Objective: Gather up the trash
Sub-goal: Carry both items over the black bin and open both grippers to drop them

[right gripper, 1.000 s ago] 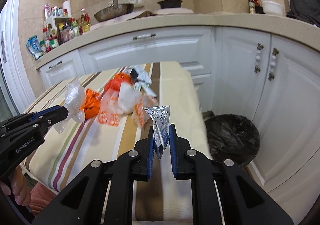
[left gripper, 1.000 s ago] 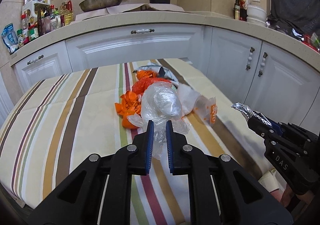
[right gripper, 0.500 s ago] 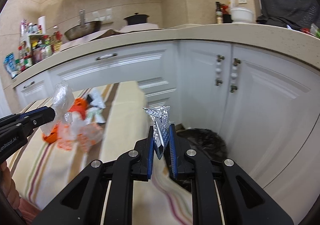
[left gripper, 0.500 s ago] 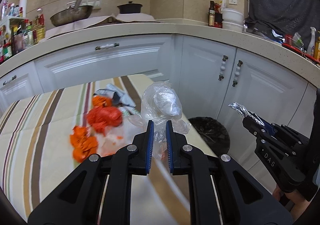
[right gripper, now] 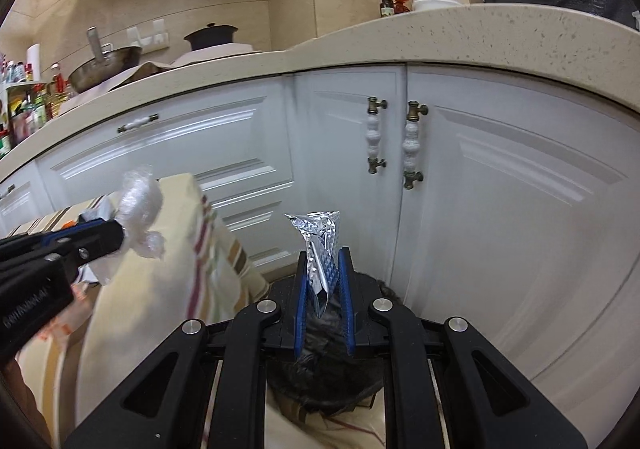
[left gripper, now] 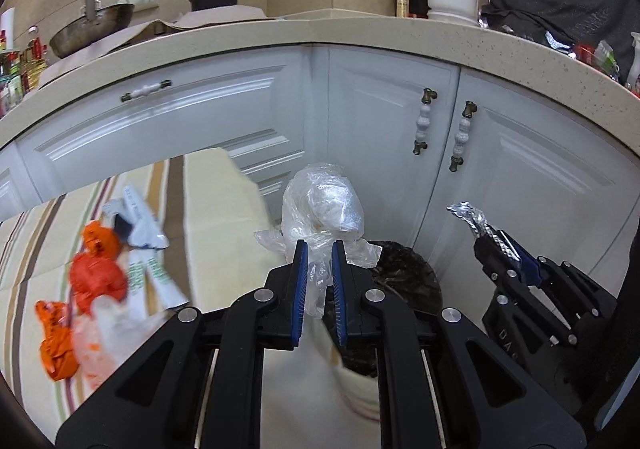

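Note:
My left gripper (left gripper: 318, 249) is shut on a crumpled clear plastic bag (left gripper: 322, 209) and holds it in the air, just before the black-lined trash bin (left gripper: 404, 281) on the floor. My right gripper (right gripper: 323, 256) is shut on a silver foil wrapper (right gripper: 320, 245) and hangs above the same bin (right gripper: 320, 373). The right gripper shows at the right of the left wrist view (left gripper: 496, 245) with the foil (left gripper: 472, 219). The left gripper shows at the left of the right wrist view (right gripper: 108, 235) with the bag (right gripper: 138, 197).
A striped tablecloth table (left gripper: 216, 233) lies to the left with orange bags (left gripper: 96, 281) and white wrappers (left gripper: 140, 225) on it. White cabinet doors (left gripper: 400, 153) stand close behind the bin. A counter (left gripper: 360, 33) with a wok, a pot and bottles runs above.
Both grippers have swung right, away from the table and towards the cabinets, with their trash still held. The bin has come under and in front of them.

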The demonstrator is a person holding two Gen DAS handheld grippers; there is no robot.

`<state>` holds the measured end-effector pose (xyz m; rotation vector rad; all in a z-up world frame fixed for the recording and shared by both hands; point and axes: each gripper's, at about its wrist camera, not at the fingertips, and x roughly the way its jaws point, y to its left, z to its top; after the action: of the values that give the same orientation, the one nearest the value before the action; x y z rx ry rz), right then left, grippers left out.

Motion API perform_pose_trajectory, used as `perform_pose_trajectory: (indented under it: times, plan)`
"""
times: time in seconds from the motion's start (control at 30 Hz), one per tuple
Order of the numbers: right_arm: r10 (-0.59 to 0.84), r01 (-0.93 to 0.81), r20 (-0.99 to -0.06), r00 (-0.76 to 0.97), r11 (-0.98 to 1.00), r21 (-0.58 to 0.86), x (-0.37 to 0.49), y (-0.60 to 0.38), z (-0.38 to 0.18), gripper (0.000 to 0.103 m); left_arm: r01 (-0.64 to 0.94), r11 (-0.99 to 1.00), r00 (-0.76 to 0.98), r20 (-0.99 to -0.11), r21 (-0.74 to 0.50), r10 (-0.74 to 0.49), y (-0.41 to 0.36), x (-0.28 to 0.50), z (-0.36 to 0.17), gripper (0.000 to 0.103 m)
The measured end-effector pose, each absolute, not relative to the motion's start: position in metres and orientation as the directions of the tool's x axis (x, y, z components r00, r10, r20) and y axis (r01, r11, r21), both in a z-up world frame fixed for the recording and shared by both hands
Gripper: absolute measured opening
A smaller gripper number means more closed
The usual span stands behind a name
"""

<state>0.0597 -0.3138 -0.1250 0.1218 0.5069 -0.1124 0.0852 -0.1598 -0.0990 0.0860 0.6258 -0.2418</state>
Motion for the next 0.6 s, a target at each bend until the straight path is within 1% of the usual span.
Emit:
perform_pose_trajectory:
  times: [0.13,0.23,0.3,0.33,0.47,0.53,0.6]
  plan:
    - [-0.082,0.145,-0.492,0.867,0.985,0.091,0.079,-0.333,-0.132,0.015,0.245,0.969,0.773,-0.610,0.031,-0.176,-0.185,0.110,-0.113,0.012]
    - [-0.084,0.154,-0.500,0.862,0.983,0.099,0.089,-0.344,-0.139,0.015,0.231,0.972,0.753,-0.641,0.040,-0.152,-0.198,0.130,-0.126,0.012]
    - [-0.084,0.159,-0.508,0.857,0.981,0.107,0.097,-0.350,-0.147,0.015,0.232,0.973,0.720,-0.676,0.020,-0.158,-0.203,0.143,-0.132,0.012]
    - [-0.085,0.162,-0.512,0.855,0.981,0.107,0.102,-0.353,-0.151,0.015,0.226,0.974,0.714,-0.682,0.006,-0.161,-0.205,0.149,-0.134,0.012]
    - [-0.066,0.159,-0.540,0.839,0.979,0.127,0.120,-0.362,-0.164,0.015,0.212,0.977,0.704,-0.697,0.027,-0.134,-0.218,0.166,-0.140,0.015]
    - [-0.069,0.171,-0.550,0.832,0.976,0.136,0.128,-0.367,-0.171,0.025,0.217,0.976,0.687,-0.715,0.034,-0.127,-0.224,0.175,-0.146,0.022]
    - [-0.073,0.184,-0.555,0.829,0.972,0.147,0.133,-0.370,-0.175,0.038,0.216,0.976,0.667,-0.735,0.029,-0.125,-0.226,0.183,-0.153,0.023]
